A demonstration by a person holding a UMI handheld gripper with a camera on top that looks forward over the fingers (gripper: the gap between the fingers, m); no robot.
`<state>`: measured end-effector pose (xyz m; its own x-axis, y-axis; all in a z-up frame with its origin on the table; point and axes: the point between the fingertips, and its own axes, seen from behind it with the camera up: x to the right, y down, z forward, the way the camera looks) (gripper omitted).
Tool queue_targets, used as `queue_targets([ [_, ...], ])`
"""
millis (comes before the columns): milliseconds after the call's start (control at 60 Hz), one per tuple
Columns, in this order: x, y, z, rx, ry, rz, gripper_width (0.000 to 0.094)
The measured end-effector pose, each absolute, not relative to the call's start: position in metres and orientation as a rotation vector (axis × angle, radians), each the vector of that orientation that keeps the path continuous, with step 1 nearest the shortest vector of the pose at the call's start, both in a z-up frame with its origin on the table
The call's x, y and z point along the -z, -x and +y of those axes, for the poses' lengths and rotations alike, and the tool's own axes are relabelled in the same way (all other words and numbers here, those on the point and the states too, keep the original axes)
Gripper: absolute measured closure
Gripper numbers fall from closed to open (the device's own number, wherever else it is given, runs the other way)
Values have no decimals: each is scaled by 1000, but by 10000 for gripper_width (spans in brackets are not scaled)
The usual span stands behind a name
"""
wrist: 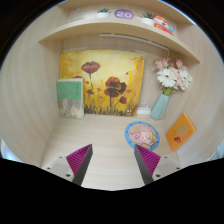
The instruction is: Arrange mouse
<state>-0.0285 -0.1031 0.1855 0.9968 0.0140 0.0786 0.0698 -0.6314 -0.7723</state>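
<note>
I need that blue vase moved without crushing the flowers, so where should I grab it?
Probably the vase by its body, level from the front: it stands upright, and the flowers spread above its mouth. The gripper is open, holding nothing.

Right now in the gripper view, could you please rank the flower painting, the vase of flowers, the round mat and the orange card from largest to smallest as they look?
1. Flower painting, clearly largest.
2. Vase of flowers.
3. Round mat and orange card look alike; the mat lies nearer the open gripper, so I won't rank them.
</note>
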Motion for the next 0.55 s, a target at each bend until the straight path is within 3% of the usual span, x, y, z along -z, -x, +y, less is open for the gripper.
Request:
queue_targets([
  [217, -179, 49, -143, 63, 2253, -38, 82],
  [550, -198, 57, -150, 23, 2192, 26, 81],
])
